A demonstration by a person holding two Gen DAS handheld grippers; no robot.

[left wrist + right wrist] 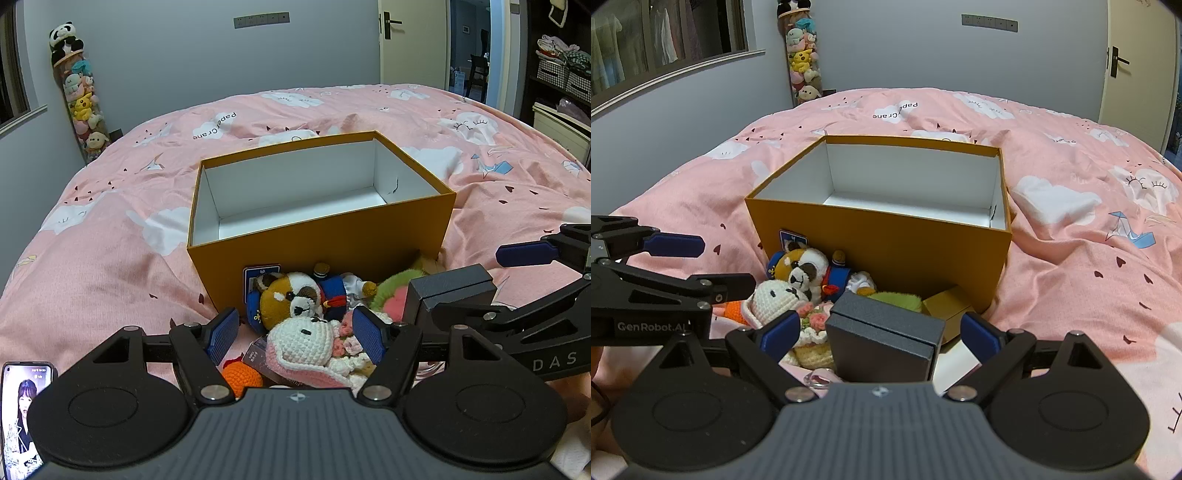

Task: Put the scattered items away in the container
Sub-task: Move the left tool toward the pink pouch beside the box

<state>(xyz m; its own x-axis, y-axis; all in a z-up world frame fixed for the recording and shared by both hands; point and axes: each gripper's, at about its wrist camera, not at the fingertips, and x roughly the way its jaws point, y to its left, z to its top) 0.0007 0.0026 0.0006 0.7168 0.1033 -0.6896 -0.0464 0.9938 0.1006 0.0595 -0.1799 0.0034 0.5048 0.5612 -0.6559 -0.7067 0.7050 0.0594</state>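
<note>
Orange cardboard box sits open on the pink duvet, white inside, nothing in it yet. All the clutter is piled vs. its near wall.

Left gripper: jaws wide, nothing held, blue ribbed pads either side of the white crochet doll. Right gripper: jaws at full spread, empty, bracketing the dark grey case w/o touching it.

Likely step: first pick. Best approach, imo: close the right on the case's flat sides, square on, since it's rigid and smooth and could slip if caught by a corner. Left should pinch the doll's head deep; yarn is soft and compresses.

Also by the box's near wall: plush dog in blue uniform, fuzzy green-pink toy, orange crochet ball.
</note>
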